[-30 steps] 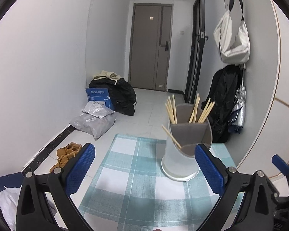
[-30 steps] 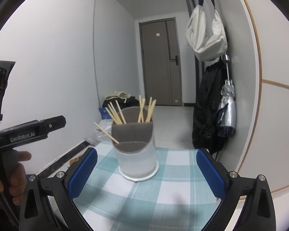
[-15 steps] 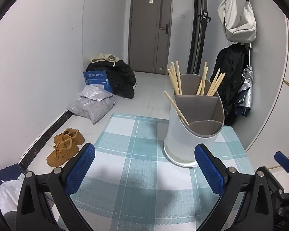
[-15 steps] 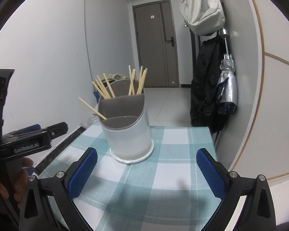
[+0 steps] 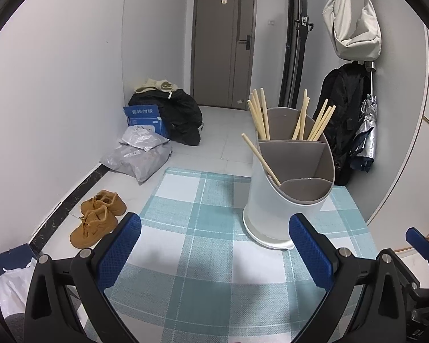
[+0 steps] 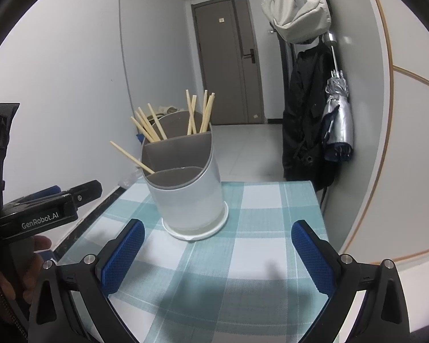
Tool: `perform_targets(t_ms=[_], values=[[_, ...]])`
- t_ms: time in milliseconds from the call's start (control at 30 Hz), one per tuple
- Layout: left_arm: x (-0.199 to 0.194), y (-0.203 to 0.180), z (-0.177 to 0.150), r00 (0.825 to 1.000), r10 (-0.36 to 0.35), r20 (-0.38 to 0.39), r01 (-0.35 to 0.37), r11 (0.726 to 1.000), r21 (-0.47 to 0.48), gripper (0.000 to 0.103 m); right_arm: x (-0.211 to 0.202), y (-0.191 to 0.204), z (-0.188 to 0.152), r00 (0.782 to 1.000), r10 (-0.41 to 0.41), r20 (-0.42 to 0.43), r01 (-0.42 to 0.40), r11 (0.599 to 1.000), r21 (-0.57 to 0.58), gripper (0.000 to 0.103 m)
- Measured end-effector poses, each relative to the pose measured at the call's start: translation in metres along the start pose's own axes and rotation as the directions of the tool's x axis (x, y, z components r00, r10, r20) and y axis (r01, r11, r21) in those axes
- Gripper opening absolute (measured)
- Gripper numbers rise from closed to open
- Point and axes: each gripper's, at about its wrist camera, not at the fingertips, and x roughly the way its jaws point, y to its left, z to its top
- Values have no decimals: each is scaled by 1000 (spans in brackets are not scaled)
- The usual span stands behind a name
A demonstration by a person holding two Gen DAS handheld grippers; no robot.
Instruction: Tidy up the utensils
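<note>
A white utensil holder (image 5: 274, 208) with a grey divided insert stands on the teal checked tablecloth (image 5: 203, 257), at the far right in the left wrist view. Several wooden chopsticks (image 5: 260, 117) stand in its back compartments and one chopstick (image 5: 260, 158) leans out to the left from a lower compartment. In the right wrist view the utensil holder (image 6: 188, 200) is straight ahead with the chopsticks (image 6: 148, 127) upright. My left gripper (image 5: 214, 254) is open and empty, short of the holder. My right gripper (image 6: 217, 257) is open and empty too, just in front of the holder.
Beyond the table's far edge lie tan shoes (image 5: 98, 217), grey parcels (image 5: 137, 157), a blue box (image 5: 144, 118) and a black bag (image 5: 174, 114) on the floor. A black coat (image 6: 306, 114), umbrella (image 6: 337, 123) and white bag (image 6: 297, 5) hang on the right wall. A hand (image 6: 28, 260) holds the left gripper.
Both views have tilted down and drawn nearer to the holder, which now looks larger. More tablecloth and floor show. Both grippers stay open.
</note>
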Motion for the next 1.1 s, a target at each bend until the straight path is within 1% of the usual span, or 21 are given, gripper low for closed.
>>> perform_targets(t_ms=[233,533,1100], values=[[1,2,0,1000,5,-8,-5,1000,-3,101,-2,1,-1,1000,-2,3,2,1000,-2,103],[-1,3,-1,1000,19,9,-19,1000,-13,101,-4,-1,-2,1000,-10,5,10,1000,0,103],[-4,2,-2,1000,27,11,-26,1000,-9,101,-5,0,-3,1000,-18,1,18,1000,-7,103]])
